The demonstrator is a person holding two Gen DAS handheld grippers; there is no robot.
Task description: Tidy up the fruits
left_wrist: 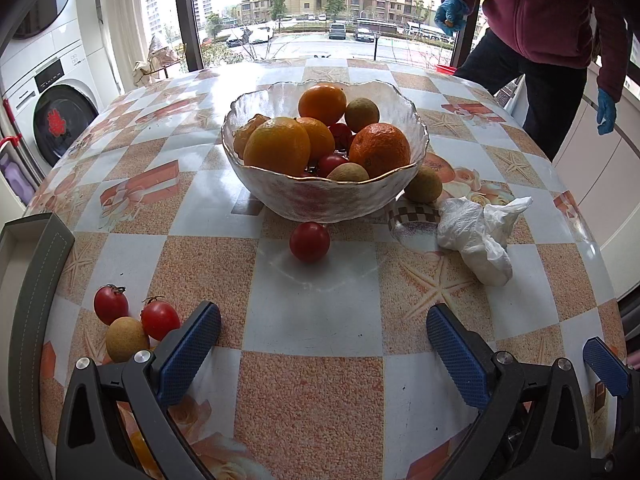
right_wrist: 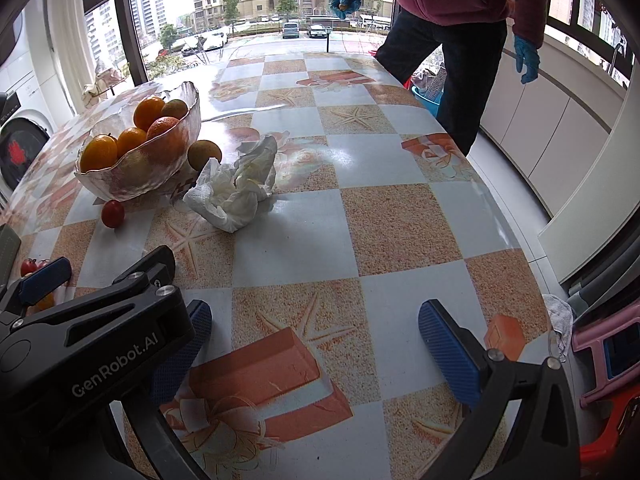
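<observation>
Both grippers, left gripper (left_wrist: 324,332) and right gripper (right_wrist: 316,332), hovered with jaws wide, empty. Glass bowl (left_wrist: 332,196) mostly loaded; stray tomato (left_wrist: 309,241) sat just near of it (more strays near-left). Next, probably: left closes on that tomato.

A round tabletop (right_wrist: 400,216) wears a glossy checked cloth of orange and pale squares printed with starfish. Beyond its far edge, tall dark-framed windows (left_wrist: 320,4) let in flat daylight over parked cars and apartment blocks. A white front-loading washing machine (left_wrist: 56,120) stands off the left edge, what looks like a dryer stacked above. White cabinets (right_wrist: 560,120) line the right wall.
</observation>
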